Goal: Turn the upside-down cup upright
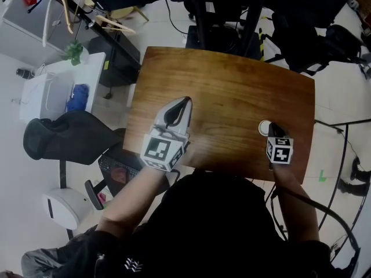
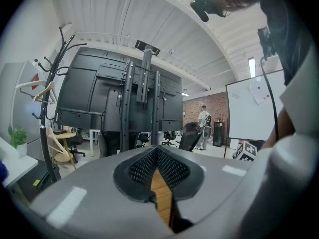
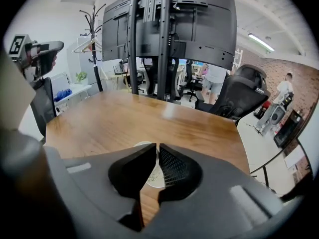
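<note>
A small white cup (image 1: 264, 127) sits near the front right of the brown wooden table (image 1: 232, 86). I cannot tell which way up it stands. My right gripper (image 1: 271, 127) is at its right side, angled down. In the right gripper view the jaws (image 3: 156, 147) are nearly closed, with the white cup (image 3: 143, 144) showing in the thin gap and behind them, so they look shut on its wall. My left gripper (image 1: 185, 101) hovers over the table's left half. Its jaws (image 2: 157, 151) are shut on nothing and point about level, across the room.
A black office chair (image 1: 64, 135) and a white desk (image 1: 52, 88) stand left of the table. A black screen stand (image 3: 159, 29) rises beyond the far edge, with a coat rack (image 3: 94, 29) to its left. Another chair (image 3: 239, 93) stands by the table's right side.
</note>
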`<state>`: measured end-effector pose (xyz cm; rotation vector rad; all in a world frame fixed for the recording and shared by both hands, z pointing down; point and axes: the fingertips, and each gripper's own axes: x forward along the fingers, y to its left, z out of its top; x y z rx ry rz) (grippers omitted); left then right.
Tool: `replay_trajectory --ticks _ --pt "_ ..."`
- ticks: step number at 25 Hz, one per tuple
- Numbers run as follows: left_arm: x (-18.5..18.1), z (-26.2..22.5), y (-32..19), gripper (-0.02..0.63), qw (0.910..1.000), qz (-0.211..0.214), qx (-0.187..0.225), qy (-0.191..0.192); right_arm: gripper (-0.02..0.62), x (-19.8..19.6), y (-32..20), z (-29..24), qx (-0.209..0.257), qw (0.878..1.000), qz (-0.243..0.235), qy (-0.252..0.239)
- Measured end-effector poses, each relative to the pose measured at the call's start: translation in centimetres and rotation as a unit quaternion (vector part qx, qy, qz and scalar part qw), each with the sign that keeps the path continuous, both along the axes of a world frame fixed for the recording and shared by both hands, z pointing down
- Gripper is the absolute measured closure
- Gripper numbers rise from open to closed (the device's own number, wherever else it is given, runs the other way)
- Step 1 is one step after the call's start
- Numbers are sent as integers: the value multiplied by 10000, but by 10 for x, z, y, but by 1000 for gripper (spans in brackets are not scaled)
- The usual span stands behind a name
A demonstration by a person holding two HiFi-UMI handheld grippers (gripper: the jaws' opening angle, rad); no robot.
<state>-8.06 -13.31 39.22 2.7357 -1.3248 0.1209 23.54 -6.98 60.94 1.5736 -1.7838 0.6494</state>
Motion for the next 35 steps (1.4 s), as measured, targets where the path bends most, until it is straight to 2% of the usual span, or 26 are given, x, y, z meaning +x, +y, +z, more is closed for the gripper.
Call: replay_trajectory --ticks 4,9,20,25,30,35 --pt "-5 -1 0 606 10000 -40 -9 -23 572 -15 0 5 -148 9997 -195 71" --pt "-13 1 1 606 9999 -110 -35 -69 572 -40 -4 4 -82 9986 -513 86" --pt "-22 -3 1 606 9996 -229 -10 -136 565 -95 -11 4 19 9950 -962 -259" --pt "-26 -2 3 606 9994 -263 -26 -221 565 -118 -14 10 327 9915 -1240 -202" --pt "-31 -4 6 606 9990 -280 -10 -349 565 -133 -12 23 248 9902 -1323 -384" --pt "-39 -8 5 606 9985 -358 6 -404 568 -132 -14 33 164 9914 -1216 -465"
